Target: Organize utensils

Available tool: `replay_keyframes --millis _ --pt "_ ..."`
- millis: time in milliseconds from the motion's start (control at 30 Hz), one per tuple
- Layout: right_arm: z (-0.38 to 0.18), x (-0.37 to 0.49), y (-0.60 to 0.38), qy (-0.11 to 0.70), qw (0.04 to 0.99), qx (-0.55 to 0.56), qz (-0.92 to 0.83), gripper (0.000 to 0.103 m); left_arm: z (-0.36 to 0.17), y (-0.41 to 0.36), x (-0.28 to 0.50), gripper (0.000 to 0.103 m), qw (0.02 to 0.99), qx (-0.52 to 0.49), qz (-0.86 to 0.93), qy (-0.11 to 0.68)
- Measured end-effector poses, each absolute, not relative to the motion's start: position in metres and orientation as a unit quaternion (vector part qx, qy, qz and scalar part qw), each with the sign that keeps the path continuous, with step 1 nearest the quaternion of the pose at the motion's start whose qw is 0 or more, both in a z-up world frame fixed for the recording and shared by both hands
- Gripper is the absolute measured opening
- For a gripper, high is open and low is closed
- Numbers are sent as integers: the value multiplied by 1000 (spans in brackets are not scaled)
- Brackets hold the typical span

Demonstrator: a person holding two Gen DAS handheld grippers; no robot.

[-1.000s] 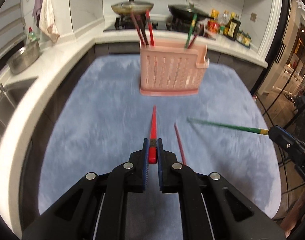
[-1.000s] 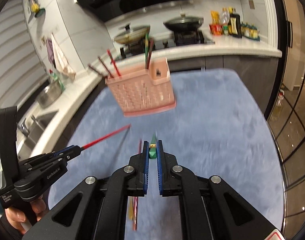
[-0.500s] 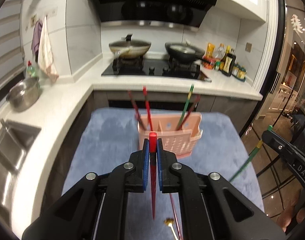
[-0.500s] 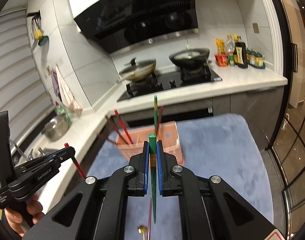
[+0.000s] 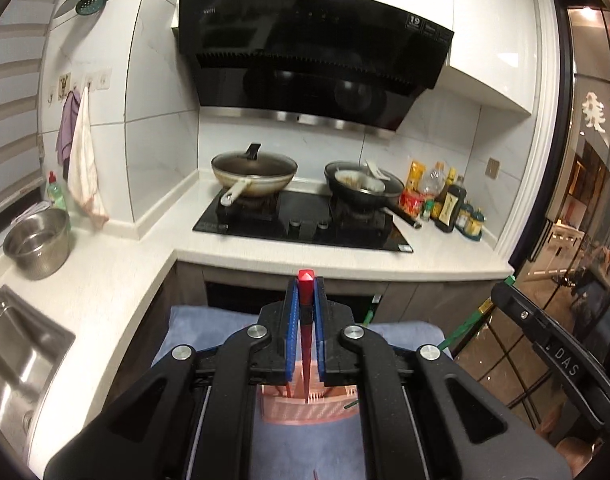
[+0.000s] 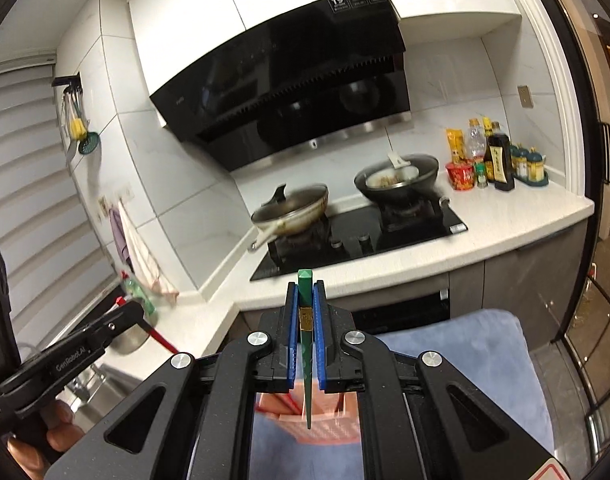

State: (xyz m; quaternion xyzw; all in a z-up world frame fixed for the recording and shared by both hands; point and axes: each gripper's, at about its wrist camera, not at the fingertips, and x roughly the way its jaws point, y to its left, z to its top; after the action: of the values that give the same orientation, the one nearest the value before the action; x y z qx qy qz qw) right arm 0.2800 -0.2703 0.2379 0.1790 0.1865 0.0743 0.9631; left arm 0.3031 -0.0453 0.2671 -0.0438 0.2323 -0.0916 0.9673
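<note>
1. Chopsticks are held one in each gripper: the left gripper (image 5: 305, 312) is closed on a red chopstick (image 5: 305, 344), and the right gripper (image 6: 306, 320) is closed on a green chopstick (image 6: 306, 344).
2. Red chopstick stands upright between the blue pads (image 5: 290, 332); its thick end shows just above the fingertips and its thin end points down to the pink basket (image 5: 305, 410).
3. Green chopstick also stands upright between the pads, with a gold band at the height of the fingers. Its tip hangs over the pink basket (image 6: 325, 424), which looks blurred in the right wrist view.
4. Basket stands on a blue mat (image 5: 305, 452), directly below both grippers, and other chopsticks are already in it.
5. Behind, the white counter (image 5: 345, 260) carries a black stove (image 5: 305, 228) with two pans.
</note>
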Motion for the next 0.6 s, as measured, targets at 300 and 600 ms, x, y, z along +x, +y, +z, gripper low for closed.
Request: replay_keyframes --millis 300,600 --pt "210 333 -265 220 956 184 65 7 239 -47 348 7 966 -47 -80 241" --pt "158 356 -265 270 942 190 57 7 192 -42 373 7 956 -57 -74 279"
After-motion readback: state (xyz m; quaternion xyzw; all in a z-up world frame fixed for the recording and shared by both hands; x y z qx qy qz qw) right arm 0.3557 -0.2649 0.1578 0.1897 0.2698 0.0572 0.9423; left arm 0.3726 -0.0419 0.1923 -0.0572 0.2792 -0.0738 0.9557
